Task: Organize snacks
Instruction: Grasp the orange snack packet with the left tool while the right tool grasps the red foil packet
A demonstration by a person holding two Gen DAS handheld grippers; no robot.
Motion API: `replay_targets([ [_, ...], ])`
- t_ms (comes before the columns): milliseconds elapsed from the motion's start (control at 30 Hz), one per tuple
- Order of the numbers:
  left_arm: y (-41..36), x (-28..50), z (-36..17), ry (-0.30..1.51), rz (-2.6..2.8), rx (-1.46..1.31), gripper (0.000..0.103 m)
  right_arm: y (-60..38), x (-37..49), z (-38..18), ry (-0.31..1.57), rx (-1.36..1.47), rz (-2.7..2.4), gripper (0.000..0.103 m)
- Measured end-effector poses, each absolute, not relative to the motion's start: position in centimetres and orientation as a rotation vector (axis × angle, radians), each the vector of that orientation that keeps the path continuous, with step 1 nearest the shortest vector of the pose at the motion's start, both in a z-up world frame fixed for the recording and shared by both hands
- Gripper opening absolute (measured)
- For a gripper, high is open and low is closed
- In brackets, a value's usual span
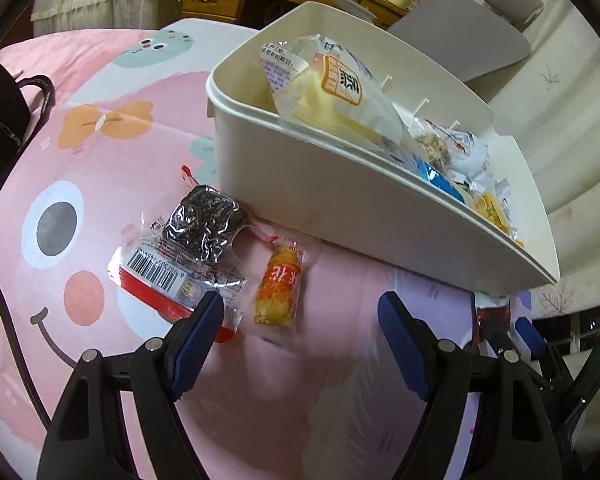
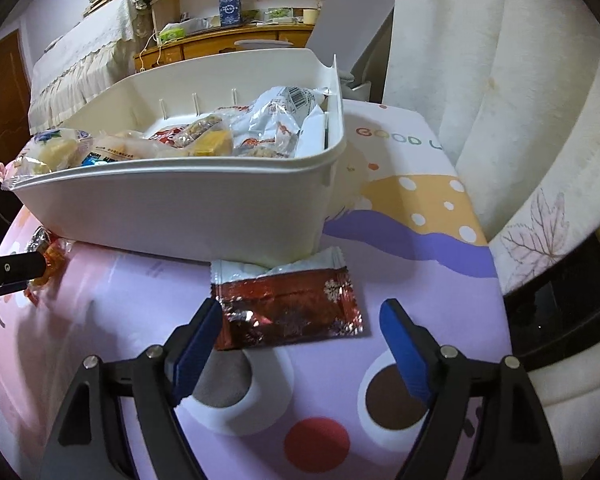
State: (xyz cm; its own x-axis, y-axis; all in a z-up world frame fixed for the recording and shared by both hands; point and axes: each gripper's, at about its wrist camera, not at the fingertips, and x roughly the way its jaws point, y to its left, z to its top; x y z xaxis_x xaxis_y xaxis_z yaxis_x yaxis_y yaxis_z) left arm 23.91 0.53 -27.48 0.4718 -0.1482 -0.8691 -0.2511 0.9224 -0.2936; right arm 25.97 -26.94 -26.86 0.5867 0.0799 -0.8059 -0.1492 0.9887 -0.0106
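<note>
The left gripper [image 1: 300, 308] hangs with its blue-padded jaws spread wide and nothing gripped; the small orange snack packet [image 1: 279, 286] lies on the cartoon-printed cover [image 1: 100, 152] just ahead of the gap, touched by neither pad. The right gripper [image 2: 302, 320] is likewise wide apart and empty-handed, its jaws flanking the near end of the dark red foil packet [image 2: 288, 306], which lies flat on the cover with no pad pressing it.

Taking the white bin [image 1: 340, 208] as landmark: the orange packet lies just in front of its near wall, and beside that packet, also close to the wall, sits a clear-wrapped snack with dark crinkled contents [image 1: 204, 222] and a barcode label. The red foil packet rests in front of the bin's near wall, its white crimped end close up to the base. Inside the bin several wrapped snacks are piled, among them a yellow cake in a clear wrapper [image 1: 332, 96].
</note>
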Motion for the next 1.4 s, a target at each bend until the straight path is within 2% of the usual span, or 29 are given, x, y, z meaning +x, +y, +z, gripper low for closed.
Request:
replay_targets([
  [300,-0.7,25.0,-28.2,1.06,0.14,-0.389,0.065,-26.2,27.0,-28.1,0.944,-0.098,0.194,0.084],
  [533,-1.0,25.1,-28.4,1.036,0.16,-0.355,0.041,-25.5,27.1,-28.2,0.935,-0.116,0.214,0.085],
  [600,-1.3,25.2,-28.5,1.037,0.159,-0.357,0.03,-25.5,27.1,-28.2,0.934,-0.117,0.213,0.085],
  [700,-1.5,24.9,-28.8,1.046,0.151,-0.362,0.019,-25.5,27.1,-28.1,0.931,-0.118,0.217,0.081],
  [1000,-2.3,24.0,-28.6,1.03,0.13,-0.357,0.018,-25.4,26.6,-27.5,0.95,-0.115,0.236,0.065],
  [1400,-3.5,22.1,-23.6,0.985,0.057,-0.313,0.018,-24.6,24.5,-25.9,0.982,-0.104,0.313,0.062],
])
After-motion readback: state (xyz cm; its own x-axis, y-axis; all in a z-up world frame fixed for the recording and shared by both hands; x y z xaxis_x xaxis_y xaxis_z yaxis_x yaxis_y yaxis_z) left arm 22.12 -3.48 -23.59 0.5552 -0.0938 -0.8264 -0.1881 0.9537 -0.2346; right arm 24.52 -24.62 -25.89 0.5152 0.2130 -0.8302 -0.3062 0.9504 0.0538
